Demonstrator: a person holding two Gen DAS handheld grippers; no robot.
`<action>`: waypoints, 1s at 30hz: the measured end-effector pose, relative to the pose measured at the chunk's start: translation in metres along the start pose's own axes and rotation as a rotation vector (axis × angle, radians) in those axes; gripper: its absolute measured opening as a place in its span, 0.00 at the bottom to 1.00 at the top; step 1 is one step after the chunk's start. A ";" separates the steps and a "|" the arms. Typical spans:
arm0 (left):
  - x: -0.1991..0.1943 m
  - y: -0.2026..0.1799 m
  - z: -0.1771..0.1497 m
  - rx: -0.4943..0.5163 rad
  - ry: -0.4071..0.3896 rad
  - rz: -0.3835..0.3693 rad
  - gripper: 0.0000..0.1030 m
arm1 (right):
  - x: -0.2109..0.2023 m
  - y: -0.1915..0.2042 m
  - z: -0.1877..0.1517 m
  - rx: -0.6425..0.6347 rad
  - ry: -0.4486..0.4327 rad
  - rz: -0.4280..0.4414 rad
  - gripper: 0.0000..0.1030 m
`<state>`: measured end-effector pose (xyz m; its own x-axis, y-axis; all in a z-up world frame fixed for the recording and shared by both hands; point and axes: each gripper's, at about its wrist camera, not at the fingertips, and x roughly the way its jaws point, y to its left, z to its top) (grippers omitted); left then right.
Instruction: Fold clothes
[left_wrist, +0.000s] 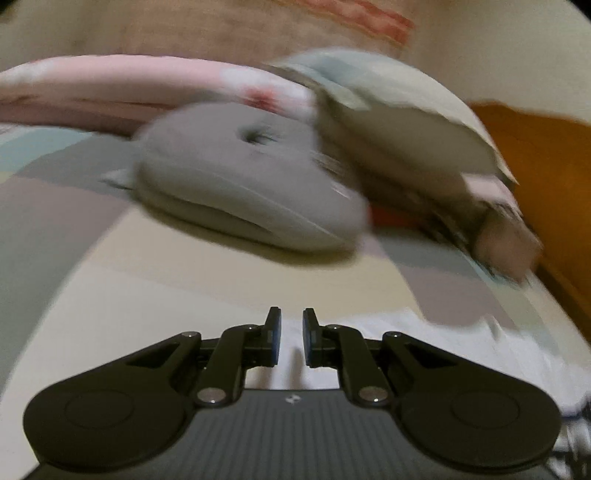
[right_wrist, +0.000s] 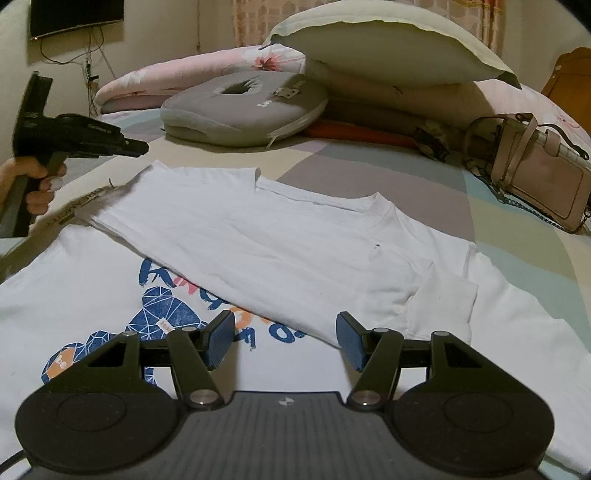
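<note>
Right wrist view: white T-shirt (right_wrist: 280, 236) flat on bed (right_wrist: 517, 288), one side folded over print toward 10 o'clock. My right gripper (right_wrist: 285, 338) fingers spread, empty. My left gripper (left_wrist: 291, 338) fingers slightly apart, holding nothing. Other side, final folds left, I judge.

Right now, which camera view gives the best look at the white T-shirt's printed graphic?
The right wrist view: the blue print on the white T-shirt shows sharply, partly covered by the folded-over side. The left wrist view is motion-blurred and catches only a plain white strip of cloth beyond the left gripper; no print shows.
</note>
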<state>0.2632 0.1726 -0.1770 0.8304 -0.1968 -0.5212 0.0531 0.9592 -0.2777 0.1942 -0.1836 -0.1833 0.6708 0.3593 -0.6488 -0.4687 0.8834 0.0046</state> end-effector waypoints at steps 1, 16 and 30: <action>0.006 -0.004 -0.001 0.019 0.034 -0.021 0.18 | 0.000 0.000 0.001 0.001 0.002 -0.003 0.64; -0.022 -0.031 -0.030 0.252 0.116 0.043 0.40 | -0.055 0.004 0.008 -0.007 -0.023 -0.028 0.73; -0.108 -0.112 -0.024 0.467 0.116 0.098 0.73 | -0.129 0.002 -0.023 0.084 -0.025 -0.060 0.89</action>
<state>0.1537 0.0814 -0.1090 0.7779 -0.0967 -0.6209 0.2428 0.9576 0.1551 0.0935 -0.2346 -0.1169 0.7109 0.3119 -0.6303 -0.3782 0.9252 0.0313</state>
